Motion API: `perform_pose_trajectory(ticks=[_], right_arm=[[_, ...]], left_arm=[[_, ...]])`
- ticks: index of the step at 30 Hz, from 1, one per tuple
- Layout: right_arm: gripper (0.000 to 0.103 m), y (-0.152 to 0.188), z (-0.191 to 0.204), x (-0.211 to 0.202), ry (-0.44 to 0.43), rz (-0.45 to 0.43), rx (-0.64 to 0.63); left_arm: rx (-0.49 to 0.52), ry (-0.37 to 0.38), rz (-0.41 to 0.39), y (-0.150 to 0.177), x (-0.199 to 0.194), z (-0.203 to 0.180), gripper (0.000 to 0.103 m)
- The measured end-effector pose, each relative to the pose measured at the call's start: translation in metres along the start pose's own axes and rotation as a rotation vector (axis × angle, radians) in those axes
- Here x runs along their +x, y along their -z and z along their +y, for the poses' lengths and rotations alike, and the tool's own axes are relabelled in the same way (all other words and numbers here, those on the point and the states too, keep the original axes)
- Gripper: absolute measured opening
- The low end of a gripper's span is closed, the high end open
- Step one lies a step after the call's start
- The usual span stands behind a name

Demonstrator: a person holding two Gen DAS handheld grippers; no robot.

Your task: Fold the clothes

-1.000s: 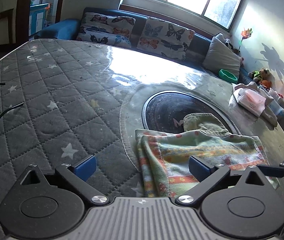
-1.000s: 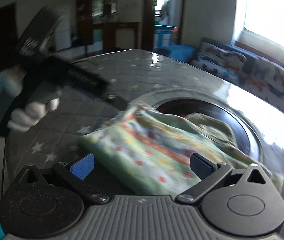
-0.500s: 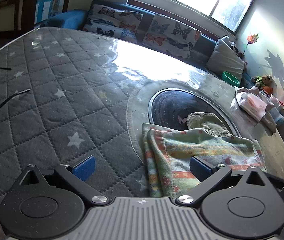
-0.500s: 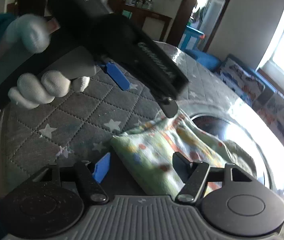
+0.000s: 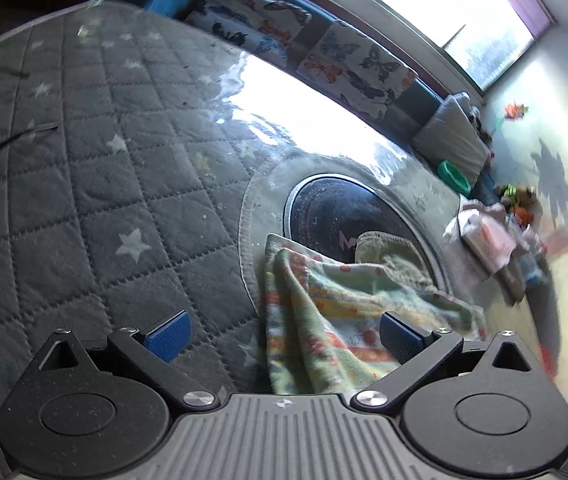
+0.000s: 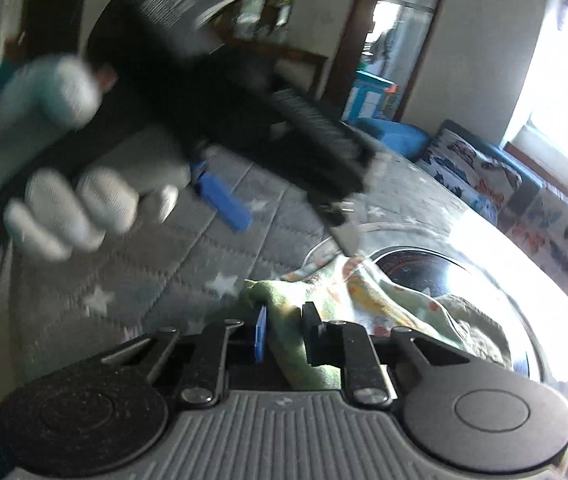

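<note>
A light green garment (image 5: pixel 323 312) with orange and yellow print lies folded on the grey quilted table cover (image 5: pixel 84 200), partly over a black round plate (image 5: pixel 323 216). My left gripper (image 5: pixel 284 332) is open just above its near edge, fingers either side of it. In the right wrist view my right gripper (image 6: pixel 282 336) is shut on a corner of the garment (image 6: pixel 284 316). The left gripper (image 6: pixel 244 128) shows there too, blurred, held by a white-gloved hand above the cloth.
A sofa with butterfly cushions (image 5: pixel 323 48) runs along the far side under a bright window. A pile of folded clothes (image 5: pixel 487 240) and a green bowl (image 5: pixel 453 172) sit at the table's right. A dark cable (image 5: pixel 0 148) lies at the left.
My right gripper has closed on the garment's corner; it was open a second ago. The left gripper has tilted and moved in closer over the cloth.
</note>
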State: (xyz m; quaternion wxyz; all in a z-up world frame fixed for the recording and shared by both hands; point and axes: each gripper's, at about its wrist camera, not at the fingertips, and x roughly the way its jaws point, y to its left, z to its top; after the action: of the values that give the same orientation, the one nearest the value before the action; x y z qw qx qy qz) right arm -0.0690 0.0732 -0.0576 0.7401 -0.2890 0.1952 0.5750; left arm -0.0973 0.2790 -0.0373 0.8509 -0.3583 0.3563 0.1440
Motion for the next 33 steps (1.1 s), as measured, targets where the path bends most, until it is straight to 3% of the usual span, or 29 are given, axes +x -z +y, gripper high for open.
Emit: perform_pose_trajectory(ticks=[5, 13, 16, 19, 21, 22, 24, 26, 28, 33], right_arm=[[0.013, -0.003, -0.028, -0.015, -0.038, -0.050, 0.169], [0.013, 0.001, -0.038, -0.031, -0.071, -0.097, 0.261], [0.012, 0.004, -0.038, -0.035, -0.079, -0.109, 0.271], [0.012, 0.006, -0.038, -0.038, -0.093, -0.117, 0.277], [0.012, 0.008, -0.038, -0.038, -0.102, -0.111, 0.273], [0.013, 0.008, -0.038, -0.037, -0.104, -0.105, 0.270], [0.021, 0.011, -0.039, -0.040, -0.106, -0.111, 0.282], [0.026, 0.013, -0.044, -0.044, -0.107, -0.113, 0.291], [0.039, 0.017, -0.049, -0.051, -0.066, -0.124, 0.309], [0.053, 0.038, -0.094, -0.062, 0.058, -0.082, 0.406]], left_arm=[[-0.134, 0.099, 0.046, -0.003, 0.006, 0.009, 0.102], [-0.246, 0.253, 0.153, -0.002, 0.032, -0.004, 0.097], [-0.277, 0.282, 0.197, 0.001, 0.046, -0.006, 0.089], [-0.304, 0.318, 0.236, 0.005, 0.058, -0.005, 0.073], [-0.328, 0.335, 0.261, 0.009, 0.065, -0.002, 0.051], [-0.332, 0.337, 0.268, 0.010, 0.068, -0.002, 0.047], [-0.324, 0.335, 0.273, 0.012, 0.071, -0.001, 0.035], [-0.319, 0.328, 0.275, 0.013, 0.072, 0.000, 0.031], [-0.310, 0.321, 0.273, 0.012, 0.072, -0.001, 0.029], [-0.245, 0.292, 0.254, 0.012, 0.066, -0.004, 0.026]])
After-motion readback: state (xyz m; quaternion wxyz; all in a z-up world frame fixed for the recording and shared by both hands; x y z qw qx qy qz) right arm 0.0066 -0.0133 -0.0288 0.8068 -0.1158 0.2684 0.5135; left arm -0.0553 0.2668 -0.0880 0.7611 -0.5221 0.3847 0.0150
